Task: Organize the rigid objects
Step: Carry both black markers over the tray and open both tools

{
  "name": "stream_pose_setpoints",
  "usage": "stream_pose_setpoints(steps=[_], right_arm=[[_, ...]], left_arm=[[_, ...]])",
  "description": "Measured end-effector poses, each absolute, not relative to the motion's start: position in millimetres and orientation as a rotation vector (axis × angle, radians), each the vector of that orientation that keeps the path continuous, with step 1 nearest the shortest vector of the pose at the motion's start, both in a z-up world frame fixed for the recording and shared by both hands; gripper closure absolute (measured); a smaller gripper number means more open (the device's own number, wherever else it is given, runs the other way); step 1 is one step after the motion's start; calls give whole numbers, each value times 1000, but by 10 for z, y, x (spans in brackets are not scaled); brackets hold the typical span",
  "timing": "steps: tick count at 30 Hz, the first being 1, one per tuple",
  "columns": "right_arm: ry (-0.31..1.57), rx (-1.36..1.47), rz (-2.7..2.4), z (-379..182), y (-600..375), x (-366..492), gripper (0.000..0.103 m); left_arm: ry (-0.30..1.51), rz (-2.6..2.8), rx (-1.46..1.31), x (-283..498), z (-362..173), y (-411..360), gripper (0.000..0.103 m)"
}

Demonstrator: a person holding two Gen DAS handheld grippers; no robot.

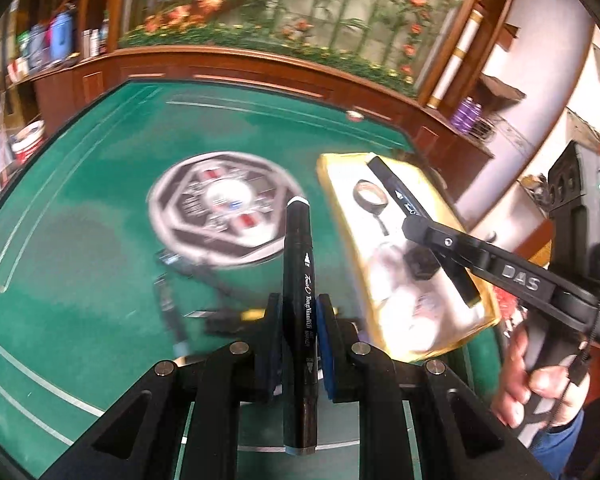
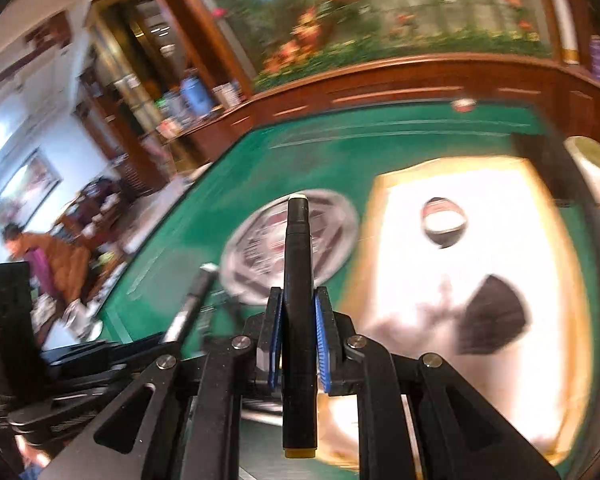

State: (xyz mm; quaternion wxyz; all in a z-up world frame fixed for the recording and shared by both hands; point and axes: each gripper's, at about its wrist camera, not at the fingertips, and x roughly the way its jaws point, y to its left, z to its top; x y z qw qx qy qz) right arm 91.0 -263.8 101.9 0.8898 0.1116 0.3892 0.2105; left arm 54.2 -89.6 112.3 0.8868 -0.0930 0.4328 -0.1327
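**Two markers held over a green counter in a wood-panelled room**

The left claw is clamped on a black marker with a pale blue cap, its blue pads pressing both sides of the barrel. The right claw grips a black marker with a yellow end the same way; in the left wrist view this marker hangs slanted over a yellow-rimmed tray with a white base.

The tray sits on the right part of the green felt counter, which carries pale printed lines and a round grey and black emblem at its centre. Inside the tray lie a small round black-rimmed object and a dark blocky piece; other contents are too blurred to name. More dark items lie blurred on the felt near the left claw.

A wooden rail borders the counter. Behind it runs a mural of orange flowers and greenery, with wooden shelves of bottles to the left. The right wrist view shows a person in a brown jacket at far left.
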Motion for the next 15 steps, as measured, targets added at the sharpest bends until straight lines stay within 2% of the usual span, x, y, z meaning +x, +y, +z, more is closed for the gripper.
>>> stream_pose_setpoints(steps=[8, 15], right_arm=[[863, 294, 176, 818, -3473, 1422, 89], [952, 304, 98, 505, -3724, 1786, 89]], left_arm=[[957, -383, -197, 1090, 1157, -1596, 86], [1024, -344, -145, 1573, 905, -2020, 87]])
